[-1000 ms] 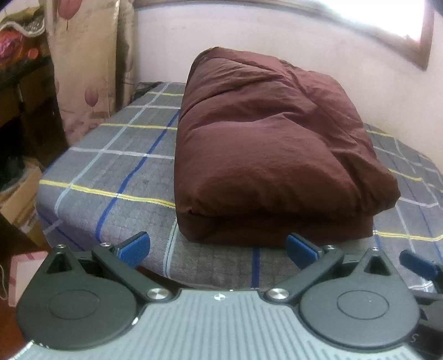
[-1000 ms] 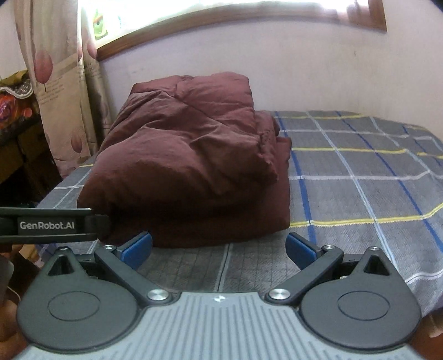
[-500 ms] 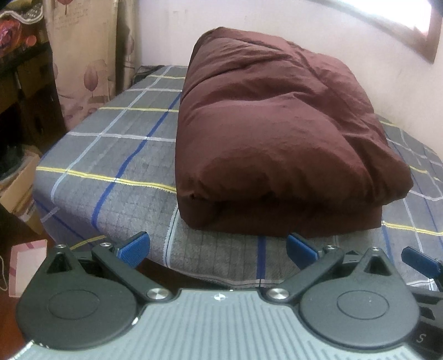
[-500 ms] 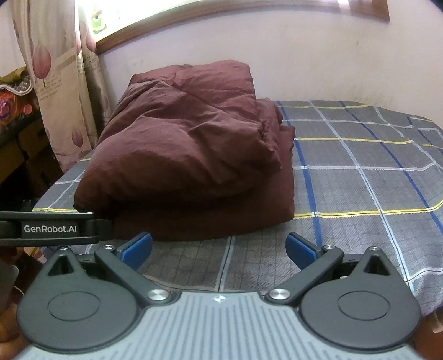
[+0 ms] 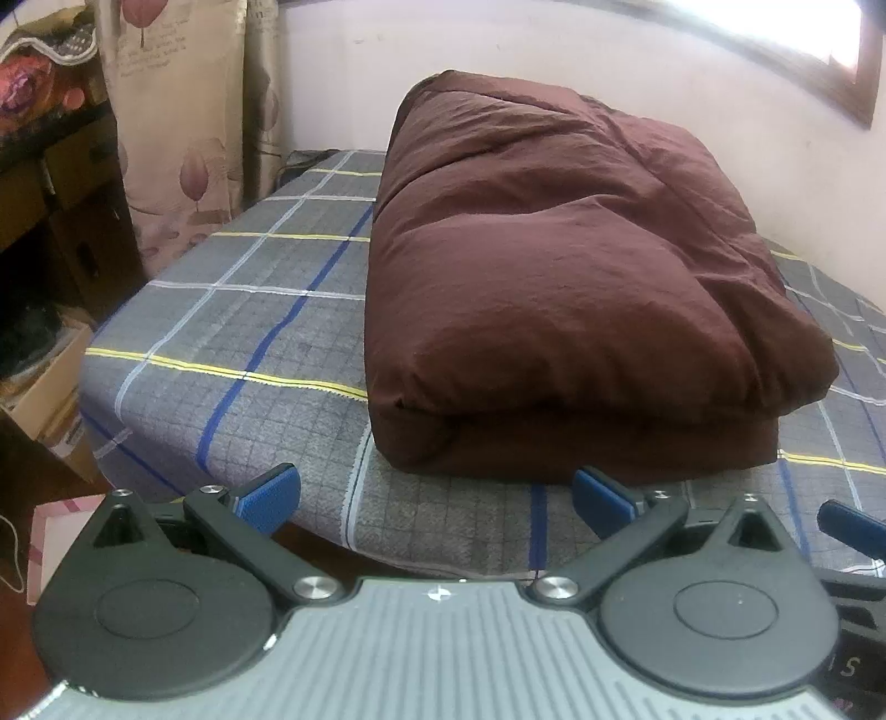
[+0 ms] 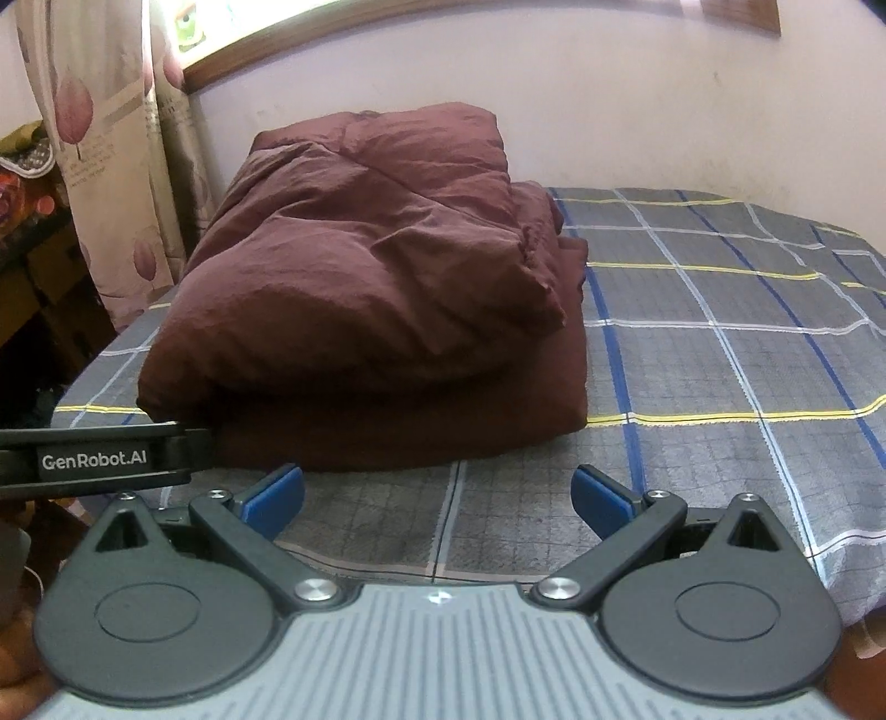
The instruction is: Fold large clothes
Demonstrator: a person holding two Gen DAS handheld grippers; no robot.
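A dark maroon padded garment (image 5: 565,288) lies folded into a thick bundle on the grey plaid bed (image 5: 249,310). The right wrist view shows the same bundle (image 6: 365,310) at centre left. My left gripper (image 5: 437,495) is open, empty, and held just off the bed's near edge, short of the bundle's front fold. At the same edge my right gripper (image 6: 437,495) also stands open and empty, facing the bundle's right front corner. The left gripper's body (image 6: 94,459) shows at the left of the right wrist view.
A floral curtain (image 5: 177,122) hangs at the bed's far left corner, with cardboard boxes (image 5: 44,399) and dark furniture on the floor beside it. A white wall and a wood-framed window (image 6: 387,22) run behind the bed. Bare plaid sheet (image 6: 720,343) spreads right of the bundle.
Both grippers have crept a little closer to the bundle and the bed's near edge, so it looms larger. Jaws stayed open; the garment did not move.
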